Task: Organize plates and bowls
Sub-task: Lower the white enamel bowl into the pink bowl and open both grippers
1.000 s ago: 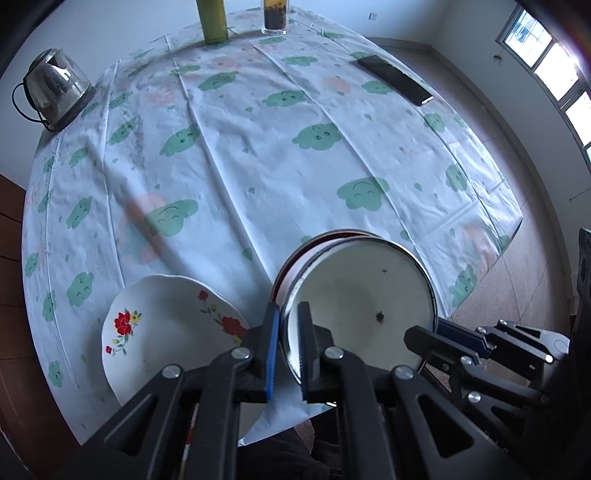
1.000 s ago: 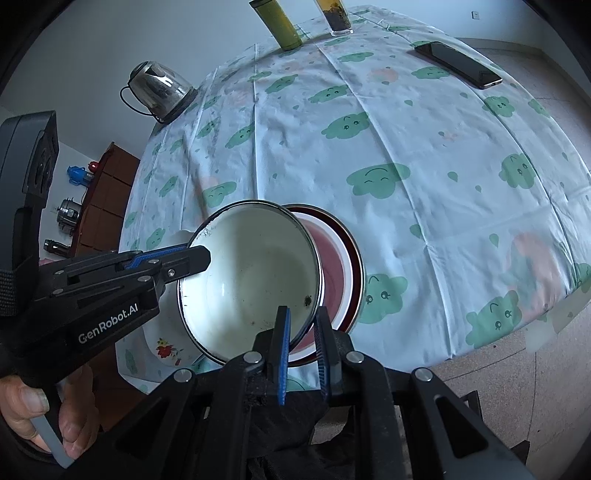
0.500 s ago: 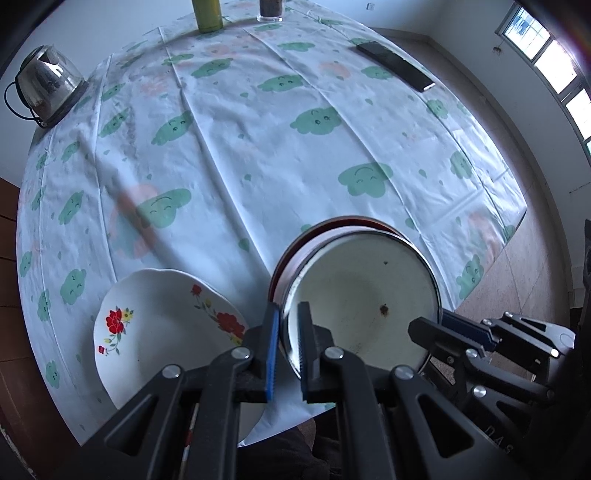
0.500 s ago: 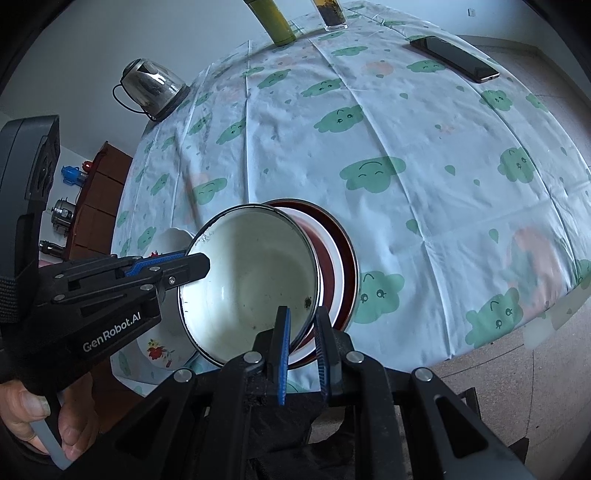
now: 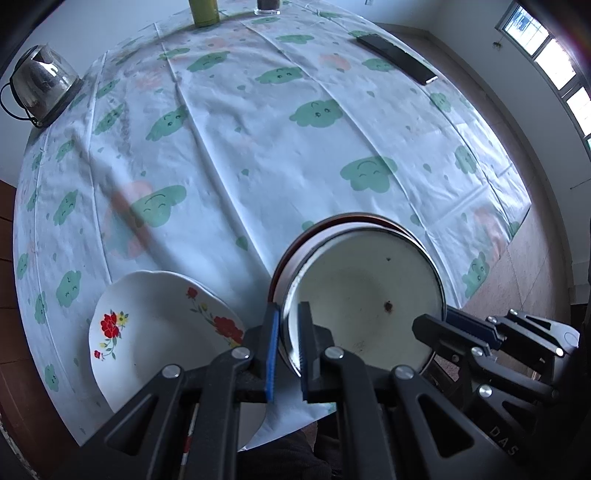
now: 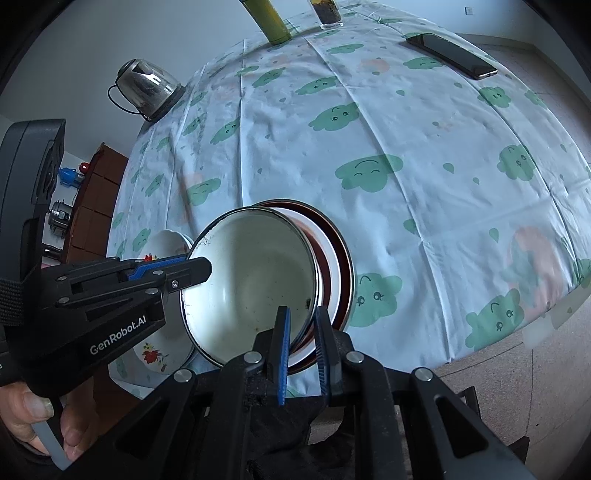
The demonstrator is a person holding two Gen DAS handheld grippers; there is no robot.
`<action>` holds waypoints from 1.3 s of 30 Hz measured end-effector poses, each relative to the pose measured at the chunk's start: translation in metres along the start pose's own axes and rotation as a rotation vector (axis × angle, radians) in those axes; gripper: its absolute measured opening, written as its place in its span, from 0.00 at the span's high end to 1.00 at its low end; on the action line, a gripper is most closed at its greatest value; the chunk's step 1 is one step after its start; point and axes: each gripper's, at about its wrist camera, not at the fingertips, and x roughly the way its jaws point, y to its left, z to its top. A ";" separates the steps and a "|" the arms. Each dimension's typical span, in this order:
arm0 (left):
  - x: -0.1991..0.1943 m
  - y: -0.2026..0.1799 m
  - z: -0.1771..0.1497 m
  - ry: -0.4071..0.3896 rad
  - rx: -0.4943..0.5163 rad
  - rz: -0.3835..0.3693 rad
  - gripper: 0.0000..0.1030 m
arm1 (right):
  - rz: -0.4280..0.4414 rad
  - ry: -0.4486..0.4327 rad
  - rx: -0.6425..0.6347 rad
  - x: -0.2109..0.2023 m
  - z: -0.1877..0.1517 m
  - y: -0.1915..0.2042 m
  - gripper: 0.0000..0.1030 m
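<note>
A white enamel bowl (image 5: 365,295) with a dark rim is held tilted over a red-rimmed plate (image 5: 343,221) near the table's front edge. My left gripper (image 5: 288,332) is shut on the bowl's left rim. My right gripper (image 6: 301,332) is shut on the bowl's near right rim; the bowl (image 6: 255,284) and the red-rimmed plate (image 6: 336,266) show in the right wrist view too. A white flowered plate (image 5: 155,325) lies to the left, also seen in the right wrist view (image 6: 155,350) under the left gripper.
A glass kettle (image 5: 40,85) stands at the table's far left. A green bottle (image 6: 267,20) and a glass (image 6: 327,11) stand at the far edge. A phone (image 6: 452,55) lies at the far right. The cloud-patterned tablecloth (image 5: 258,129) covers the table.
Both grippers and the bowl have moved slightly forward over the red-rimmed plate. Both grips stay the same.
</note>
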 end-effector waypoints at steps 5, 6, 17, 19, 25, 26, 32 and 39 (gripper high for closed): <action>0.001 -0.001 0.001 -0.001 0.008 0.004 0.94 | -0.009 -0.001 -0.010 -0.001 0.000 0.002 0.84; 0.002 -0.001 0.001 -0.001 0.010 0.004 0.94 | -0.017 -0.003 -0.019 -0.001 0.000 0.003 0.84; 0.003 0.002 0.000 0.004 -0.001 -0.013 0.94 | -0.061 -0.027 -0.065 -0.004 -0.001 0.009 0.84; 0.003 0.003 -0.001 0.004 -0.006 -0.014 0.94 | -0.065 -0.027 -0.074 -0.003 -0.001 0.011 0.84; 0.003 0.005 -0.001 0.009 -0.015 -0.034 0.94 | -0.078 -0.030 -0.095 -0.002 -0.001 0.014 0.77; 0.003 0.005 -0.001 0.010 -0.015 -0.035 0.94 | -0.077 -0.029 -0.101 -0.001 -0.001 0.016 0.74; -0.002 0.006 -0.001 -0.011 -0.021 -0.032 0.90 | -0.083 -0.068 -0.133 -0.009 0.000 0.022 0.57; -0.001 0.006 -0.002 -0.011 -0.019 -0.028 0.90 | -0.085 -0.072 -0.125 -0.009 -0.001 0.021 0.56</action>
